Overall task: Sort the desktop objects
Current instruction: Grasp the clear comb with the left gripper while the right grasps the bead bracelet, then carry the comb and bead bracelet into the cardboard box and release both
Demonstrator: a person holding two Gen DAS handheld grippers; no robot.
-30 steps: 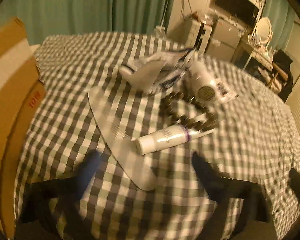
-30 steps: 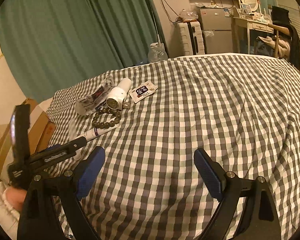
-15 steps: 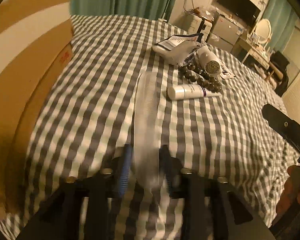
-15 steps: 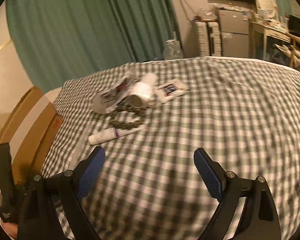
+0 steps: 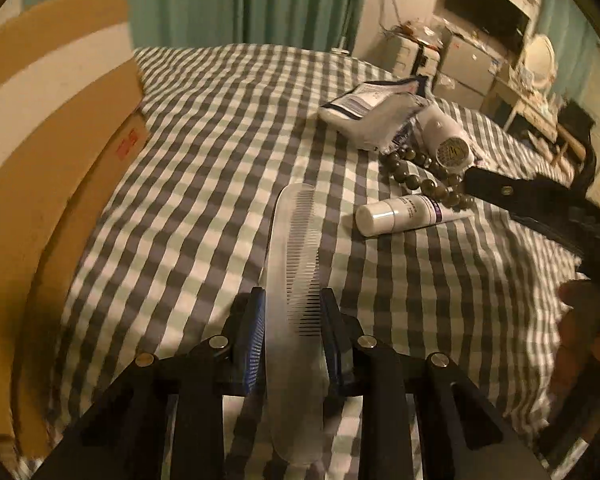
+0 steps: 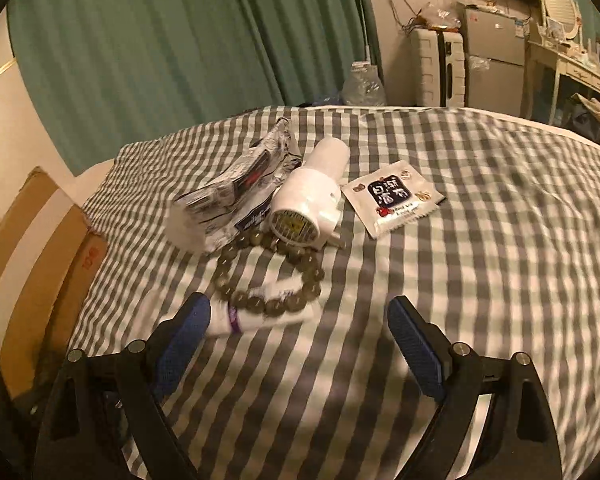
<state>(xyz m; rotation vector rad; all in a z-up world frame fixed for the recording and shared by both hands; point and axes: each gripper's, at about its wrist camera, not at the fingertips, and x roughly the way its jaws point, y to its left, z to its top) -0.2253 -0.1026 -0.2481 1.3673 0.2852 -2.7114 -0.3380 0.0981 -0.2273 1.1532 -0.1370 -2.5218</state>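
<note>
Left gripper (image 5: pixel 292 336) just closed on the clear comb (image 5: pixel 294 264), gripped near one end for lifting. Right gripper (image 6: pixel 300 340) held wide open, empty, aimed at the cream tube (image 6: pixel 260 312) for pickup.

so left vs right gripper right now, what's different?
The left gripper has its jaws narrow, just closing in on the clear comb, which lies between the pads. The right gripper has its jaws wide apart with nothing held. The left sits low over the comb's handle end; the right hangs near the white tube and bead bracelet, touching neither. Both point down at the checked cloth and have blue pads.
</note>
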